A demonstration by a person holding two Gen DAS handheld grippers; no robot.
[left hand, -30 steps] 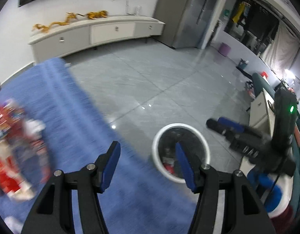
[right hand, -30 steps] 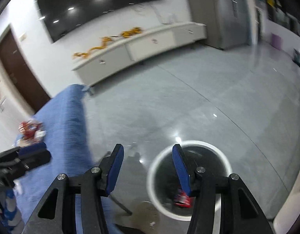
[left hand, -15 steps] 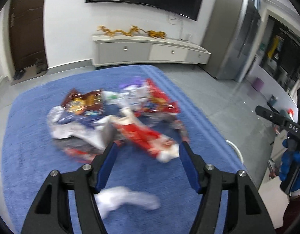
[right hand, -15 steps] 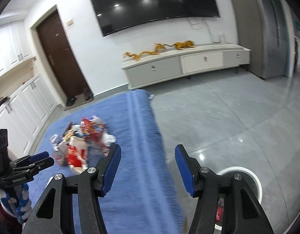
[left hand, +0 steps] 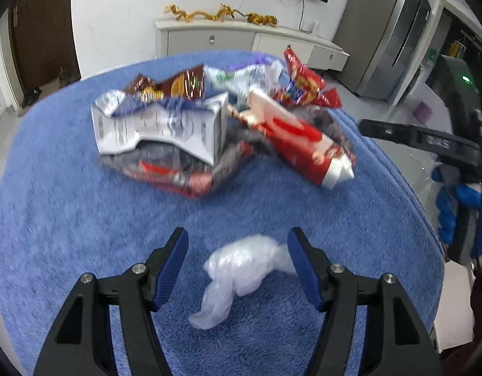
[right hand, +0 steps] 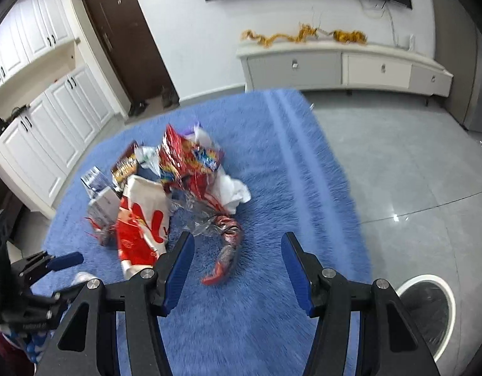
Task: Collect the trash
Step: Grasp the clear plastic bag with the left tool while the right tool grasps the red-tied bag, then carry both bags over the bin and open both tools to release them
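A pile of snack wrappers (left hand: 216, 125) lies on a blue fuzzy cloth (left hand: 68, 203). A crumpled clear plastic bag (left hand: 241, 269) lies apart from the pile, between the open fingers of my left gripper (left hand: 238, 263), which is low over it. In the right wrist view the pile (right hand: 165, 188) sits ahead and left; a twisted red wrapper (right hand: 225, 250) lies just ahead of my open, empty right gripper (right hand: 238, 266). The white-rimmed trash bin (right hand: 429, 310) stands on the floor at lower right. The left gripper (right hand: 53, 263) shows at the left edge.
The cloth's edge (right hand: 319, 172) drops to a grey tiled floor (right hand: 413, 172). A white TV cabinet (right hand: 341, 65) stands along the far wall, white cupboards (right hand: 43, 131) on the left. The right gripper (left hand: 429, 141) shows at the right of the left wrist view.
Both grippers swung from over the bin back to the cloth. The left one came down around the clear plastic bag; the right one now faces the twisted red wrapper. Both stayed open.
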